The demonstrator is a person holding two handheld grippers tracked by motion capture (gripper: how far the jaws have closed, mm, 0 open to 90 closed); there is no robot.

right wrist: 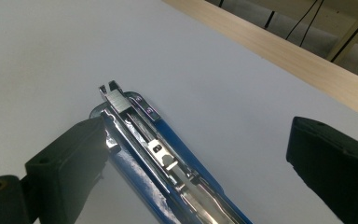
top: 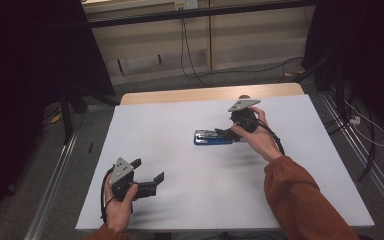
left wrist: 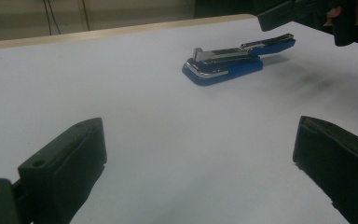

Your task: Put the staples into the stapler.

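A blue stapler (top: 213, 137) lies flat on the white table (top: 180, 115) just right of the high view's centre, its chrome staple channel exposed along the top, so the mechanism seems to be what is being worked on. The right gripper (top: 228, 133) sits at the stapler's right end with its jaws spread wide and holding nothing; in the right gripper view they straddle the stapler (right wrist: 168, 163), probably lined up to close on it. The left gripper (top: 147, 175) waits at the high view's lower left, well apart, jaws also wide apart and empty, facing the stapler (left wrist: 235, 58), likely ready to assist.
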